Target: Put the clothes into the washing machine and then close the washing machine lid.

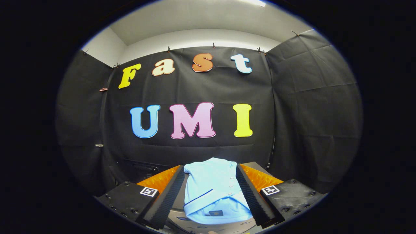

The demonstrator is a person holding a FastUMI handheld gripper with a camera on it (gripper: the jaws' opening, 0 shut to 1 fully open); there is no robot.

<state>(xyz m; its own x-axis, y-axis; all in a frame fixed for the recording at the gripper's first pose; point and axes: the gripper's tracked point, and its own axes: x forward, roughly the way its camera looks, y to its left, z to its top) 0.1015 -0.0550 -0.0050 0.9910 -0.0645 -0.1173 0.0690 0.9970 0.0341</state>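
A folded light blue garment [211, 191] with a dark trim line and a row of small buttons lies on a grey surface [177, 213]. It sits between my two fingers and fills the gap from one ridged black pad [169, 195] to the other. My gripper [210, 167] is spread wide and open, and the pads run along the garment's two sides. Whether the pads touch the cloth I cannot tell. The garment's far edge reaches just past the fingertips.
A dark, low object [139, 169] stands beyond the left finger against the black cloth wall. A corner of grey surface [256, 165] shows beyond the right finger. Black cloth walls close in the space ahead and on both sides.
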